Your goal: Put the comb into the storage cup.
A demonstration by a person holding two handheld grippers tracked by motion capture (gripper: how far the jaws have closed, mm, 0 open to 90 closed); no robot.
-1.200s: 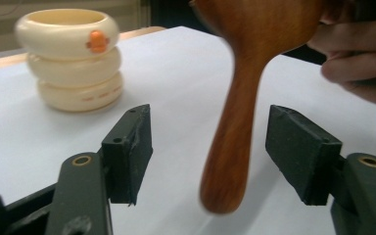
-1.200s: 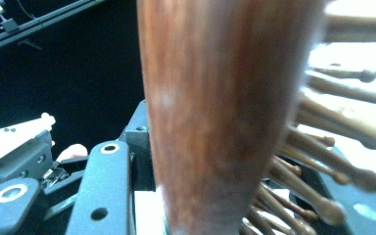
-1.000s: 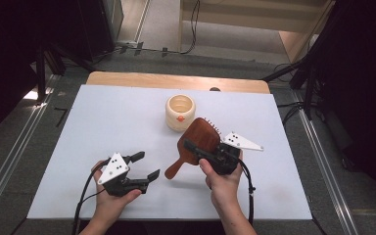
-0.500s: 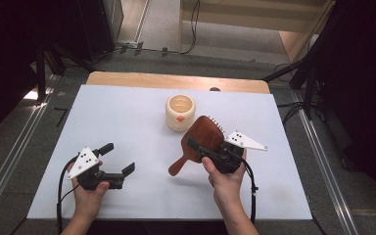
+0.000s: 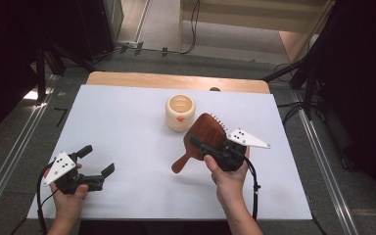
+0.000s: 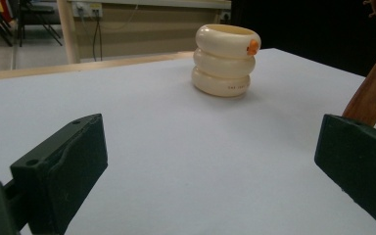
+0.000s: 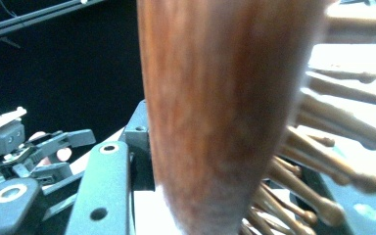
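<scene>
Spread wide across the high view: a white table sheet, bare over most of its span, laid on a wooden tabletop whose far edge peeks out beyond it. Near the sheet's far middle, a cream ribbed cup, upright, built of three stacked rings with a small orange mark on its side; seen again in the left gripper view, well beyond the jaws with open sheet between. Just beside that cup, toward the near right, a brown wooden hairbrush, lifted off the sheet and tilted, rounded back turned up and toward the camera, handle slanting down to the near left, a few bristle tips poking past its far edge. Clamped on the brush head: the right gripper, jaws closed on the wood, one black jaw pressed against the brush's back in the right gripper view, wooden pegs fanning out on the other side. Nothing between brush and cup but a narrow gap. Far off at the near left corner of the sheet, well apart from brush and cup: the left gripper, jaws spread wide, just been opening, holding nothing, only bare sheet between them; brush handle at the right edge of its view.
</scene>
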